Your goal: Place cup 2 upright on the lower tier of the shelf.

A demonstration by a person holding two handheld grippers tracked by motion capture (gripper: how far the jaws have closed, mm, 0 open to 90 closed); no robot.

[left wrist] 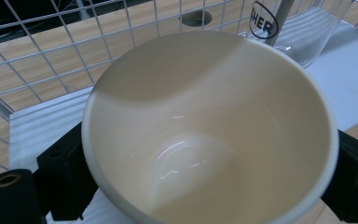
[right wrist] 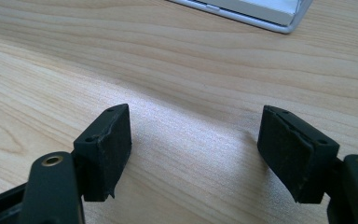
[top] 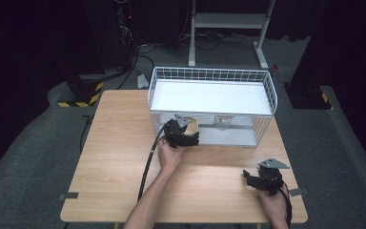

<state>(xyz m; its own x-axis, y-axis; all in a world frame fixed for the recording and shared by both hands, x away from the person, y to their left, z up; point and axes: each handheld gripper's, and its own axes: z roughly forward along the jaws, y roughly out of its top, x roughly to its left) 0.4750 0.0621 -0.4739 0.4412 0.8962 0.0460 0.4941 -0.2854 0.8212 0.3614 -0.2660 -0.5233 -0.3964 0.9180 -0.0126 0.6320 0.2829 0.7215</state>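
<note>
A cream ceramic cup (left wrist: 209,135) sits between the black jaws of my left gripper (left wrist: 205,177), which press on both its sides; its open mouth tilts toward the camera. In the high view the left gripper (top: 183,134) holds the cup (top: 191,125) at the front opening of the white wire rack (top: 267,88), at its lower level. A clear glass (top: 223,122) stands inside that lower level, to the right of the cup. My right gripper (top: 256,180) rests low over the table near the front right, open, with bare wood between its pads (right wrist: 109,140).
The rack has a white top shelf (top: 209,95) and a white base (left wrist: 32,126), with wire mesh (left wrist: 51,56) behind the cup. The glass (left wrist: 307,32) bears black lettering. The wooden table (top: 119,157) spreads left of the hands. A corner of the rack base (right wrist: 261,14) lies beyond the right gripper.
</note>
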